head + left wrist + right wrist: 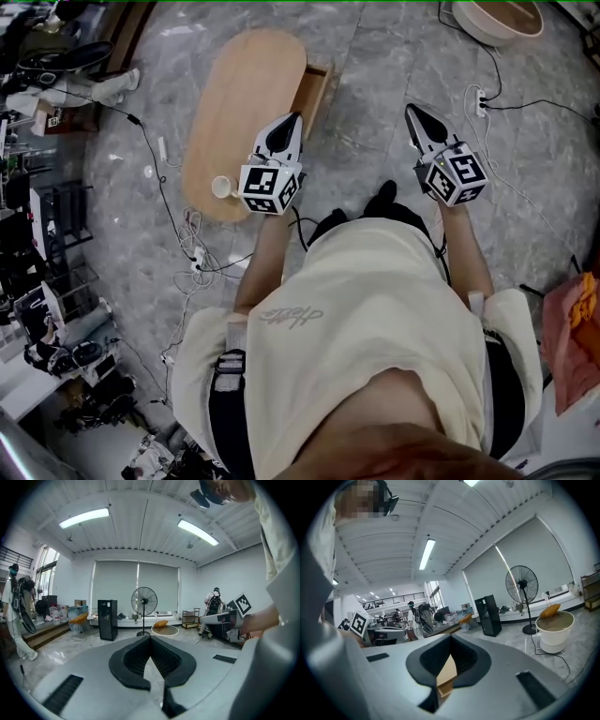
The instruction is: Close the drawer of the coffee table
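Observation:
In the head view the oval wooden coffee table (239, 103) stands on the grey floor ahead, and its drawer (315, 91) is pulled out from the right side. My left gripper (296, 116) is shut and empty, held in the air over the table's near right edge, with its tip just short of the drawer. Off to the right over bare floor, my right gripper (410, 108) is also shut and empty, apart from the drawer. The left gripper view looks across the room past closed jaws (150, 638). A pale wooden surface (446, 672) shows under the right gripper (451, 637).
A small white cup (222, 187) stands on the table's near end. Cables and a power strip (481, 101) lie on the floor. A round beige tub (497, 19) sits far right. Cluttered shelves (37, 216) line the left side. A standing fan (143, 601) is further off.

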Demonstrator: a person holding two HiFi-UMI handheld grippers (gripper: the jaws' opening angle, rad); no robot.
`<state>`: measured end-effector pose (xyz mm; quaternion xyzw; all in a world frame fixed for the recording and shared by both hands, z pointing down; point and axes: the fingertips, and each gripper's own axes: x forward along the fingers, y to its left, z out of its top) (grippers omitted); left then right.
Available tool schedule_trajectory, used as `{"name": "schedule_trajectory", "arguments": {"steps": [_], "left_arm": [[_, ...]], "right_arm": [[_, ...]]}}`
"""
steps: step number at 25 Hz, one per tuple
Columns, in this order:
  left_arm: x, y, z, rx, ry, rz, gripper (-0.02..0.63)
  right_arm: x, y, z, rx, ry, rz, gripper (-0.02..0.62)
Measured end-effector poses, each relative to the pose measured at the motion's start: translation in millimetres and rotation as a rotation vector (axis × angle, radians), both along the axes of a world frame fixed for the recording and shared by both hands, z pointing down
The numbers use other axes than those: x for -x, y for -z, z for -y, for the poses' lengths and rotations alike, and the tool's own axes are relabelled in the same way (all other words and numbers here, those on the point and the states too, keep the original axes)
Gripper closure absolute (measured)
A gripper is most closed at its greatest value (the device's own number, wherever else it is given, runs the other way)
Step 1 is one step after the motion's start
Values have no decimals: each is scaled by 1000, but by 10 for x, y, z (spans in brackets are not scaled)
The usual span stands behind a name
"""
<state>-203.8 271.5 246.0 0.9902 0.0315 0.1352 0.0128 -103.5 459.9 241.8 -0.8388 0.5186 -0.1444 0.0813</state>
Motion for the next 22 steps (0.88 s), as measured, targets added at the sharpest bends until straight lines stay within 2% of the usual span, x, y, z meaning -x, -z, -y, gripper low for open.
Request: {"name": "schedule_trajectory", "arguments": {"steps": [4,10,15,18,22], "left_arm": [[-271,-87,-45,10,35,22,601],[-804,-173,-339,12,20,8,601],[-1171,-207,-245,19,7,30,601],[-1292,-224,-134,34,3,54,601],[-1451,-405,39,62,1,49,601]], "right_arm": [[-286,-44,-83,18,16,-17,601],[-702,-151,-132,26,55,-48,601],[-984,-257,-12,27,66,-8,601],[-1052,-286,13,83,44,-40,601],[-1107,-325,119,92,49,-66,601]]}}
